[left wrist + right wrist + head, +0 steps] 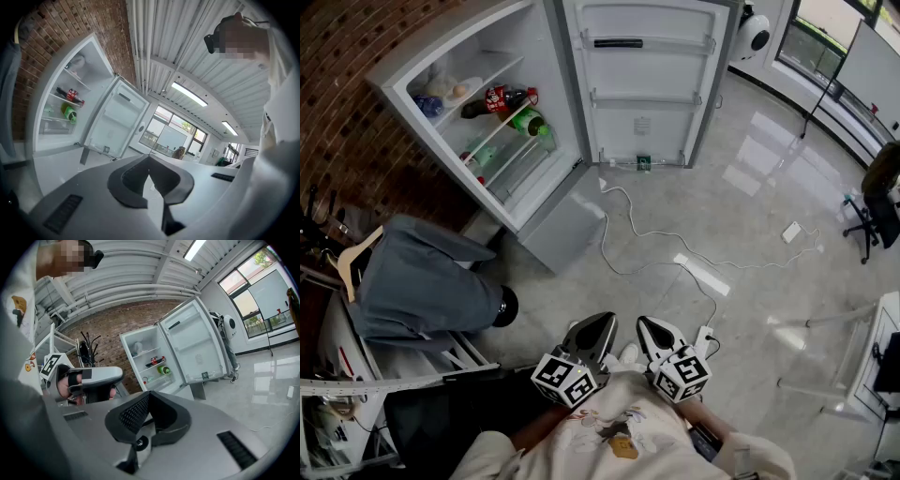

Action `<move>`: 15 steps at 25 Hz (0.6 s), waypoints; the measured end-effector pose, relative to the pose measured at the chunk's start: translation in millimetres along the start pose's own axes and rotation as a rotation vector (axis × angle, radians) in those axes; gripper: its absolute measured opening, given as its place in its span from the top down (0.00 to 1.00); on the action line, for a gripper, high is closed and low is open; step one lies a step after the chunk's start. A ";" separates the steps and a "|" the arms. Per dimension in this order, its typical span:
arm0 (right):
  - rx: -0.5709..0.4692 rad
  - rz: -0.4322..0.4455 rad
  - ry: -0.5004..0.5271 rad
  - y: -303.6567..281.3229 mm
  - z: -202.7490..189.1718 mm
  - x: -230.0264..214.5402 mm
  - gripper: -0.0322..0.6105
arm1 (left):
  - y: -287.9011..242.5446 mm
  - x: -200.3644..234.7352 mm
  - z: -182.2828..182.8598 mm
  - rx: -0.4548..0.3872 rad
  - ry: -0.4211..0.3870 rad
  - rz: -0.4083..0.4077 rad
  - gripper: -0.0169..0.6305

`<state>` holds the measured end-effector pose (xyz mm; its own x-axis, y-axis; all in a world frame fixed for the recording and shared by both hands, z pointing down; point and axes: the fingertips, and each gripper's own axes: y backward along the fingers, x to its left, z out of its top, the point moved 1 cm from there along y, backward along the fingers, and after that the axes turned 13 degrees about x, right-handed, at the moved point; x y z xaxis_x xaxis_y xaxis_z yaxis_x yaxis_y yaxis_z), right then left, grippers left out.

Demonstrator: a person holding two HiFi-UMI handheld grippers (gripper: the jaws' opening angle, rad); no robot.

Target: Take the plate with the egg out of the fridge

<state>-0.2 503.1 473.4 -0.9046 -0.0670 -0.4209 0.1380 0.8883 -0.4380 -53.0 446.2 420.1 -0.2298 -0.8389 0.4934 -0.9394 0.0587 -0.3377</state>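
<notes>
**A:** Where is the plate with the egg (455,91)?

**B:** Inside the fridge (562,230), on its top shelf (483,80). The fridge door (647,84) stands wide open.

**A:** What else is in the fridge?

**B:** One shelf down there is a dark bottle (486,104) with a red label and a green bottle (528,122). Both lie on their sides.

**A:** And the left hand-held gripper (605,325)?

**B:** It is well apart from the fridge, close against the person's chest, with its tips aimed toward the fridge. The jaws are clenched tip to tip, with nothing between them.

**A:** And the right hand-held gripper (645,325)?

**B:** It is just beside the left one and as far from the fridge. Its jaws are also pressed together and empty.

**A:** Is anything lying between them and the fridge?

**B:** A white cable (656,239) trails across the floor (750,187) from the foot of the fridge door.
</notes>
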 end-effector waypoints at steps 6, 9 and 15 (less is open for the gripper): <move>0.000 0.009 0.014 -4.7 1.4 3.5 0.94 | 2.9 5.5 2.8 -0.014 0.013 0.007 0.96; 0.004 0.016 0.010 -4.5 1.6 4.2 0.94 | 5.9 9.4 1.6 -0.013 0.023 0.024 0.96; 0.005 0.009 0.015 -7.8 5.9 5.1 0.94 | 6.9 18.8 5.5 -0.016 0.031 0.030 0.96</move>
<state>-3.5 493.2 469.9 -0.9094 -0.0518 -0.4126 0.1481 0.8867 -0.4379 -62.4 427.9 422.7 -0.2657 -0.8195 0.5078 -0.9357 0.0924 -0.3405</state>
